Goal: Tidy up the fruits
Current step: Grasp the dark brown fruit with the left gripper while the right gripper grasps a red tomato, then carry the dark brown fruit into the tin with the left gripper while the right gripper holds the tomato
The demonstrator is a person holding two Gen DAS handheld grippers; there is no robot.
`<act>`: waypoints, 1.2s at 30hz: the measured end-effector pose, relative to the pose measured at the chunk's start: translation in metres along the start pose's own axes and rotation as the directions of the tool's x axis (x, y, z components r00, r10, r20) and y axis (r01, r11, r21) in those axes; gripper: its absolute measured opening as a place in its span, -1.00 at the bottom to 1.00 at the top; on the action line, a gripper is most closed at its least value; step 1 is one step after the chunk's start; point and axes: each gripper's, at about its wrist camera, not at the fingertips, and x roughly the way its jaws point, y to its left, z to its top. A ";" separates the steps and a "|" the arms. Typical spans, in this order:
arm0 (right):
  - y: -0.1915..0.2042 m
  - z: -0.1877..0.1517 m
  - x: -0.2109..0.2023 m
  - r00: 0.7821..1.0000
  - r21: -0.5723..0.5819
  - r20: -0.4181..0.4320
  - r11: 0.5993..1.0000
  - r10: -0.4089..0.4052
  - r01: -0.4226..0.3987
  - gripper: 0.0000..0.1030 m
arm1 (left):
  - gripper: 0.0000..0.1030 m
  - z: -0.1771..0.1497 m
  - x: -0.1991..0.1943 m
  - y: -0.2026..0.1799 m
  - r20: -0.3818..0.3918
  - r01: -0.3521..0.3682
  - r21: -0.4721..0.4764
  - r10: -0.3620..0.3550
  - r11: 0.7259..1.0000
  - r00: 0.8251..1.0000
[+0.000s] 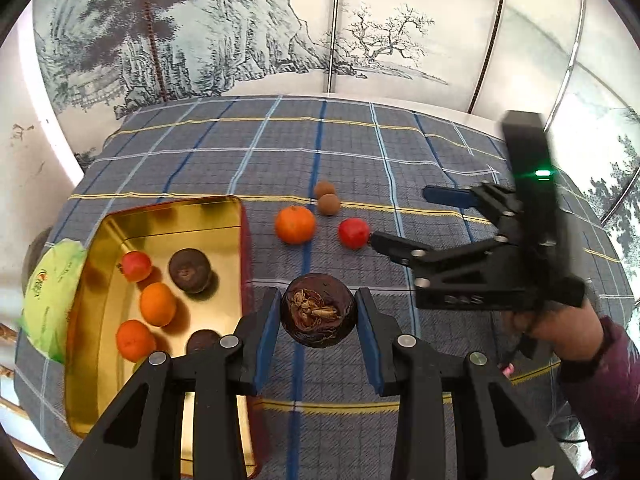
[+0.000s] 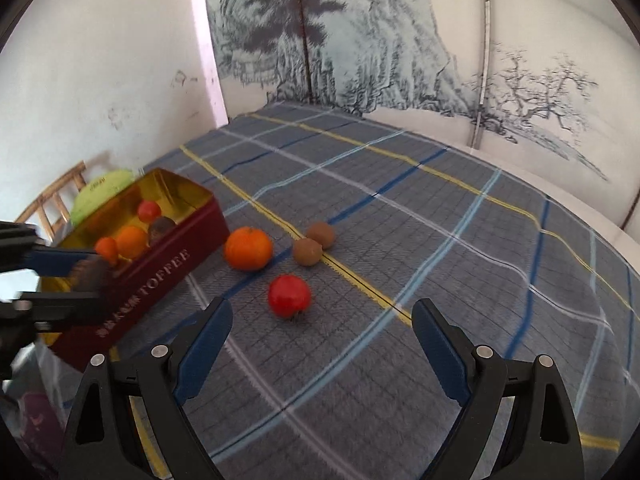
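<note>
So I'm working over the plaid cloth (image 2: 400, 208) with the gold-lined toffee tin (image 1: 168, 216) sitting just off my left jaws' left side, already holding two small oranges, a red fruit and a couple of dark ones. My left gripper (image 1: 318, 312) is clamped shut on a dark brown fruit (image 1: 318, 312), pads pressing both its sides, and it's off the cloth, right beside the tin's near wall. So I'd call this the carry step: that fruit just needs to go over the rim and get let go inside. My right gripper (image 2: 322, 344) is spread wide with nothing in it, pointed down at the loose bunch. The big orange (image 2: 248, 249) sits ahead of the jaws toward their left pad, the red fruit (image 2: 289, 295) is just ahead, roughly centred between the pads but not yet between them, and the two small brown fruits (image 2: 307, 252) lie touching each other a bit beyond it. Next on the right: ease forward until the pads straddle the red one, then squeeze gently, since it looks ready to roll.
</note>
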 end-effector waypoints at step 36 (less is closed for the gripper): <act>0.027 -0.026 -0.087 0.998 0.049 0.057 0.998 0.027 -0.029 -0.39 | -0.35 -0.024 -0.046 0.029 0.099 -0.107 -0.029 0.109 0.994 0.989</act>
